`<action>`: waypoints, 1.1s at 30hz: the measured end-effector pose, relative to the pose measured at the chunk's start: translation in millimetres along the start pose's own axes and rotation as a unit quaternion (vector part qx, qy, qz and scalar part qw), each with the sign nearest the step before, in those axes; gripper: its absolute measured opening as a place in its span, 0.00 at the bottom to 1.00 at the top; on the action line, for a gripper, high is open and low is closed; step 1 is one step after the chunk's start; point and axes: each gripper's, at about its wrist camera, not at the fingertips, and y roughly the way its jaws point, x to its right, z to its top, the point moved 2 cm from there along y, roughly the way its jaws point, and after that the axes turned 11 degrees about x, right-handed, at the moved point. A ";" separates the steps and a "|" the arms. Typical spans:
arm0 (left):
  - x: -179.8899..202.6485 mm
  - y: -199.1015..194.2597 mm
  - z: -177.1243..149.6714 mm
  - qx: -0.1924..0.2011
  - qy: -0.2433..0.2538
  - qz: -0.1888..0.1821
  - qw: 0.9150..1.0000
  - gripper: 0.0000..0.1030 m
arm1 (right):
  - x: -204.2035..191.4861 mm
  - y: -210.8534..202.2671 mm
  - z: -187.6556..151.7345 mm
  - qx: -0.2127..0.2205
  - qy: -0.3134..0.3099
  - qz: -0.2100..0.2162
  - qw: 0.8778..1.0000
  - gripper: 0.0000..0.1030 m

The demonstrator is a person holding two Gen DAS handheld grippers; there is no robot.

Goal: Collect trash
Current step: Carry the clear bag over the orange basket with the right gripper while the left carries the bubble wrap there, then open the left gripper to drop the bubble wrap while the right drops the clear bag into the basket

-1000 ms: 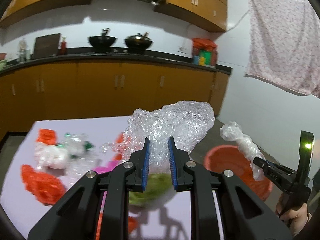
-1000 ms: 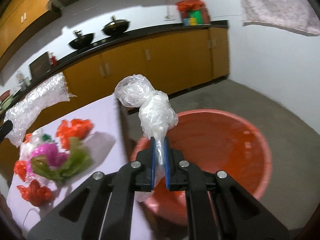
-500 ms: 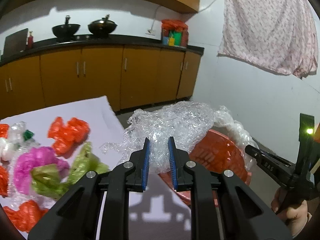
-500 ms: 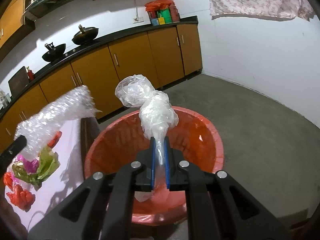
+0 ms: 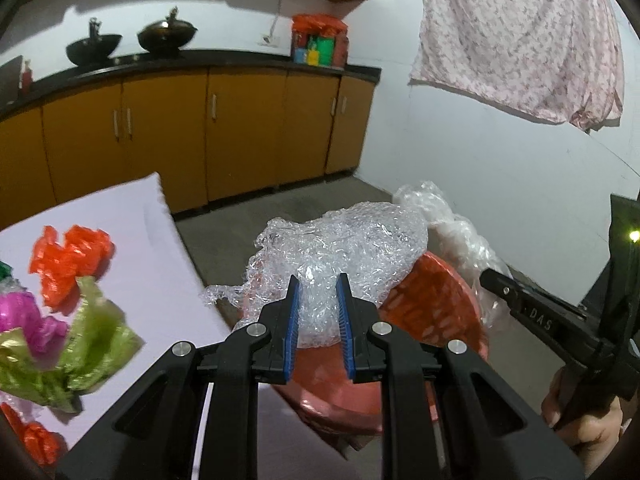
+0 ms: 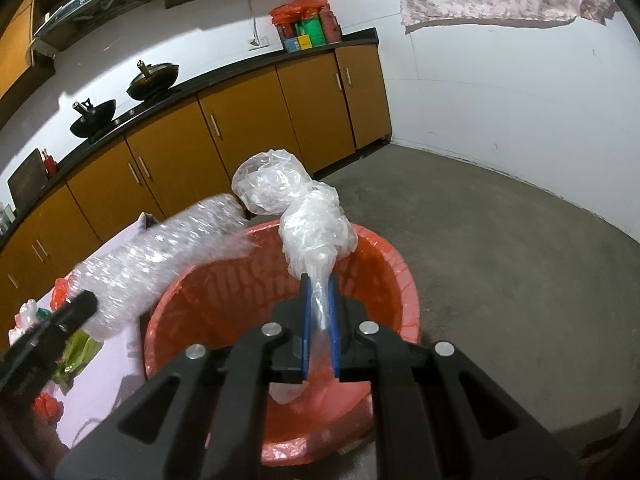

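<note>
My left gripper [image 5: 319, 286] is shut on a crumpled sheet of bubble wrap [image 5: 340, 240] and holds it over the red plastic basin [image 5: 432, 300]. My right gripper [image 6: 319, 288] is shut on a twisted clear plastic bag [image 6: 304, 216] and holds it above the same basin [image 6: 380, 248]. The bubble wrap also shows in the right wrist view [image 6: 160, 256], at the basin's left rim. The right gripper also shows at the right edge of the left wrist view [image 5: 486, 276].
The white table [image 5: 140, 240] left of the basin carries orange [image 5: 68, 256], green [image 5: 92, 340] and pink [image 5: 24, 320] crumpled wrappers. Orange kitchen cabinets [image 6: 240, 128] line the far wall. Grey concrete floor [image 6: 500, 240] lies right of the basin.
Both grippers moved right, away from the table, and now hold their trash over the red basin. Their grips are unchanged.
</note>
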 end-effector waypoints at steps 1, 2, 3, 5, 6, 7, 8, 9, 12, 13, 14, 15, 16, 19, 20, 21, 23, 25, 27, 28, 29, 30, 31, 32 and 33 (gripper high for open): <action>-0.1 2.5 -1.7 -0.004 -0.002 0.001 1.000 0.22 | 0.5 0.2 -0.2 0.001 0.002 0.003 1.000 0.16; -1.0 4.3 -2.9 -0.009 -0.004 -0.001 1.000 0.31 | 1.2 -0.8 -1.8 0.001 0.002 0.004 1.000 0.25; -0.6 6.5 -5.1 -0.014 -0.007 0.000 1.000 0.39 | 1.7 -1.9 -3.0 0.002 0.003 0.006 1.000 0.35; -4.0 4.9 -7.0 -0.014 -0.014 0.005 1.000 0.54 | 2.7 -4.7 -5.5 0.005 0.000 0.006 1.000 0.42; -4.7 4.4 -7.0 -0.014 -0.015 0.005 1.000 0.54 | 3.3 -5.2 -6.2 0.005 -0.002 0.005 1.000 0.42; -5.8 3.7 -7.2 -0.015 -0.014 0.007 1.000 0.54 | 3.7 -5.8 -7.2 0.004 -0.004 0.004 1.000 0.42; -8.3 1.4 -7.1 -0.015 -0.014 0.010 1.000 0.54 | 4.7 -6.2 -7.8 0.003 -0.003 0.004 1.000 0.42; -8.7 0.6 -6.2 -0.014 -0.014 0.013 1.000 0.54 | 5.3 -6.8 -8.5 0.002 -0.001 0.003 1.000 0.42; -17.2 -5.4 -5.3 -0.010 -0.022 0.023 0.999 0.55 | 6.8 -8.9 -8.8 0.002 0.003 0.002 1.000 0.43; -20.2 -7.2 -5.1 -0.010 -0.025 0.025 0.999 0.55 | 6.3 -10.0 -8.8 0.002 0.004 0.002 1.000 0.43; -23.5 -10.4 -4.8 -0.009 -0.028 0.030 0.999 0.56 | 5.4 -10.5 -7.8 0.002 0.003 0.003 1.000 0.44; -25.4 -12.0 -5.1 -0.009 -0.030 0.032 0.999 0.56 | 4.4 -11.4 -7.7 0.002 0.003 0.004 1.000 0.44; -27.8 -15.0 -5.2 -0.008 -0.031 0.036 0.999 0.57 | 3.9 -12.4 -7.5 0.002 0.002 0.005 1.000 0.46; -33.3 -25.0 -4.7 -0.003 -0.031 0.045 0.998 0.59 | -2.8 -16.8 -7.3 0.003 -0.002 0.012 1.000 0.49; -35.8 -30.4 -4.8 -0.001 -0.030 0.051 0.998 0.60 | -4.6 -18.0 -7.4 0.003 -0.003 0.014 1.000 0.49; -38.1 -33.4 -5.0 0.002 -0.029 0.054 0.998 0.60 | -7.6 -19.7 -7.9 0.003 -0.004 0.018 1.000 0.50; -44.2 -42.3 -4.2 0.007 -0.028 0.062 0.998 0.64 | -12.0 -22.3 -8.4 0.002 -0.005 0.024 1.000 0.51; -51.6 -53.5 -3.9 0.013 -0.027 0.073 0.997 0.66 | -19.9 -25.0 -9.0 0.000 -0.008 0.033 0.999 0.51; -60.4 -65.7 -4.5 0.020 -0.025 0.086 0.996 0.67 | -28.1 -27.9 -9.6 -0.001 -0.011 0.041 0.999 0.53; -65.4 -72.2 -5.5 0.023 -0.023 0.092 0.995 0.69 | -33.4 -29.3 -9.7 -0.002 -0.013 0.045 0.999 0.54; -71.9 -81.0 -6.4 0.028 -0.022 0.102 0.994 0.70 | -39.5 -31.7 -11.0 -0.003 -0.015 0.052 0.999 0.54; -77.9 -88.1 -6.9 0.031 -0.022 0.111 0.993 0.71 | -43.7 -33.3 -12.0 -0.004 -0.017 0.056 0.998 0.55; -82.9 -93.7 -7.2 0.034 -0.022 0.117 0.992 0.72 | -47.0 -34.5 -12.8 -0.005 -0.019 0.060 0.998 0.55; -91.0 -103.8 -8.3 0.039 -0.021 0.129 0.991 0.74 | -52.6 -36.0 -13.7 -0.007 -0.021 0.067 0.998 0.55; -97.9 -112.4 -9.8 0.044 -0.019 0.141 0.989 0.76 | -57.7 -36.9 -13.7 -0.009 -0.022 0.072 0.997 0.55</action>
